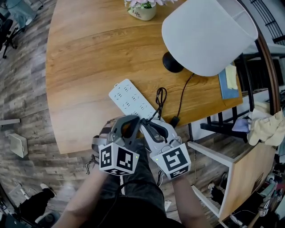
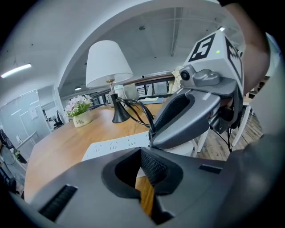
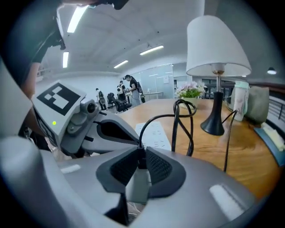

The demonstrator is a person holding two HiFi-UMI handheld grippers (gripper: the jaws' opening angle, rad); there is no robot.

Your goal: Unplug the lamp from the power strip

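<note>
The white power strip (image 1: pixel 129 99) lies slantwise on the wooden table (image 1: pixel 84 58), its near end under both grippers. The lamp (image 1: pixel 207 33) has a white shade and a black base. Its black cord (image 1: pixel 160 97) loops beside the strip. In the right gripper view my right gripper (image 3: pixel 139 162) is shut on a pale plug (image 3: pixel 137 185), and the cord (image 3: pixel 176 129) rises from between the pads. Whether the plug sits in the strip is hidden. My left gripper (image 1: pixel 132 119) stands close beside the right gripper (image 1: pixel 146 123) at the strip's end. Its jaws (image 2: pixel 141 156) look shut, with nothing between them.
A flower pot (image 1: pixel 141 10) stands at the far side of the table. A blue book (image 1: pixel 228 84) lies under the lamp shade near the right edge. Black chair rails (image 1: pixel 222 127) and a wooden cabinet (image 1: pixel 249 173) stand to the right, below the table edge.
</note>
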